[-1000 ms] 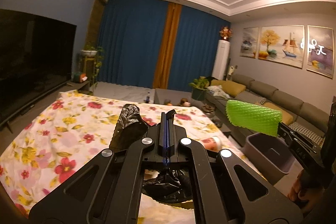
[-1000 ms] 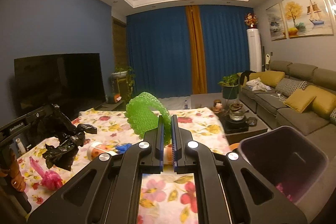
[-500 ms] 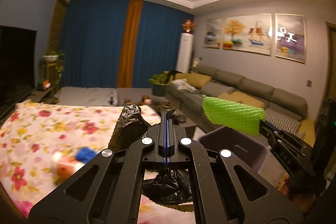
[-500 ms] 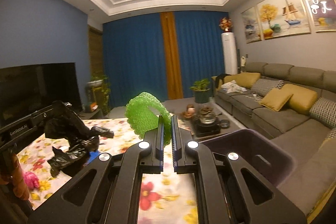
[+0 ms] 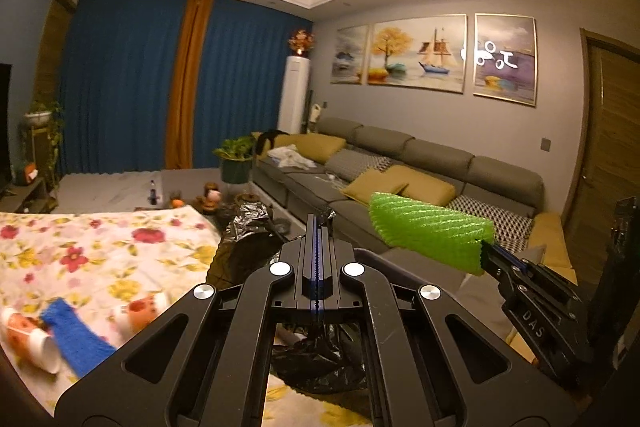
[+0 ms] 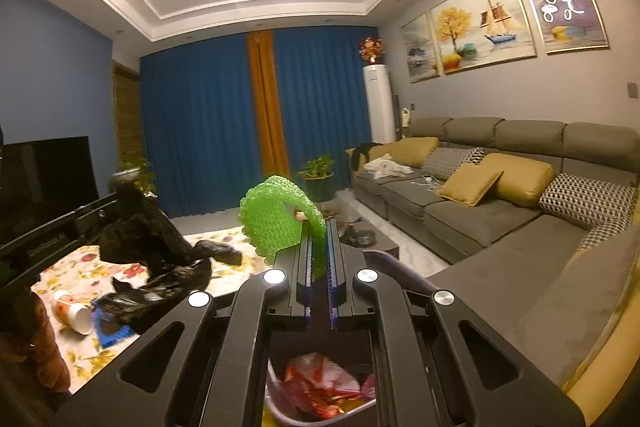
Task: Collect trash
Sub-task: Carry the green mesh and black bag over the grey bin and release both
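Lettering "DAS", perhaps cut off, on right gripper, jaws pinching green foam net; left gripper clamping black bag.

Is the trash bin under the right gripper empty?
No, the trash bin already holds crumpled red and white wrappers, seen below the right gripper.

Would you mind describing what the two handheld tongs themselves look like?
Both the left tongs and the right tongs are matte black, with angular linkage arms that have cut-out slots, round silver pivot bolts and blue-edged inner fingers. Seen from the left camera, the right tongs carry white lettering on the side, apparently "DAS". No cables show.
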A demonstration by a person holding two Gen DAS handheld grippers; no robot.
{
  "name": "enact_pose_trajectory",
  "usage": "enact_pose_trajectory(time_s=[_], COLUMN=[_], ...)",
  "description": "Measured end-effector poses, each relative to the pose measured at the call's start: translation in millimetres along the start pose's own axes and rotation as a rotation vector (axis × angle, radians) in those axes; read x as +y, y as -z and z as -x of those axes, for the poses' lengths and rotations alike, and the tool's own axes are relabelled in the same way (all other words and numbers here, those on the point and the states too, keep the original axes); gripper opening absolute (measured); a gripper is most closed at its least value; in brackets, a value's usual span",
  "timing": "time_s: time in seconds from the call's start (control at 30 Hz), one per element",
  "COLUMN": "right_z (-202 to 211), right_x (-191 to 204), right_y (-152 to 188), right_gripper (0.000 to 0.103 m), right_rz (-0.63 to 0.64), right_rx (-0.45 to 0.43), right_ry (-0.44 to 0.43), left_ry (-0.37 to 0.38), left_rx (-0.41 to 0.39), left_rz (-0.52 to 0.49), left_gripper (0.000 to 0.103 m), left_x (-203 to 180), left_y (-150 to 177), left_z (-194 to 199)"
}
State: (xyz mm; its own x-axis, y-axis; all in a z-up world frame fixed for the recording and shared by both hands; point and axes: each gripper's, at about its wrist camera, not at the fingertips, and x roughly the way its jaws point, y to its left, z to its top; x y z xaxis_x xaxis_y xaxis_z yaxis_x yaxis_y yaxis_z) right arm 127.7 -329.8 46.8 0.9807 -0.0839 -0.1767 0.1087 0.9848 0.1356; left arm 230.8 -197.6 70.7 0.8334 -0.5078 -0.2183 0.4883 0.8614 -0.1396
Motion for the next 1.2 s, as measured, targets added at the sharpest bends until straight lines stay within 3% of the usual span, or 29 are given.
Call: enact_pose_trajectory(time_s=[0.43,1.1,1.13,1.2], right_z=[-14,-35,-35,-37], right_x=[-21,-24,-24,-25], right_y=[3,2,2,2], right_gripper=[0.007,0.007,0.009,0.019], right_rz=[-0.029,-0.052,-0.053,-0.055], right_rx=[0.0,0.052,0.054,0.055], right_ry=[0.024,0.016,0.019,0.02], left_ry=[0.055,0.067,0.065,0.056], left_rx=[0.034,0.104,0.109,0.118], left_rz=[-0.016,-0.02,-0.019,-0.01], left_gripper=[0.0,0.0,0.001,0.014], left_x=[-26,-24,-23,-19], left_y=[11,26,26,25], left_z=[-52,-85,-86,-88])
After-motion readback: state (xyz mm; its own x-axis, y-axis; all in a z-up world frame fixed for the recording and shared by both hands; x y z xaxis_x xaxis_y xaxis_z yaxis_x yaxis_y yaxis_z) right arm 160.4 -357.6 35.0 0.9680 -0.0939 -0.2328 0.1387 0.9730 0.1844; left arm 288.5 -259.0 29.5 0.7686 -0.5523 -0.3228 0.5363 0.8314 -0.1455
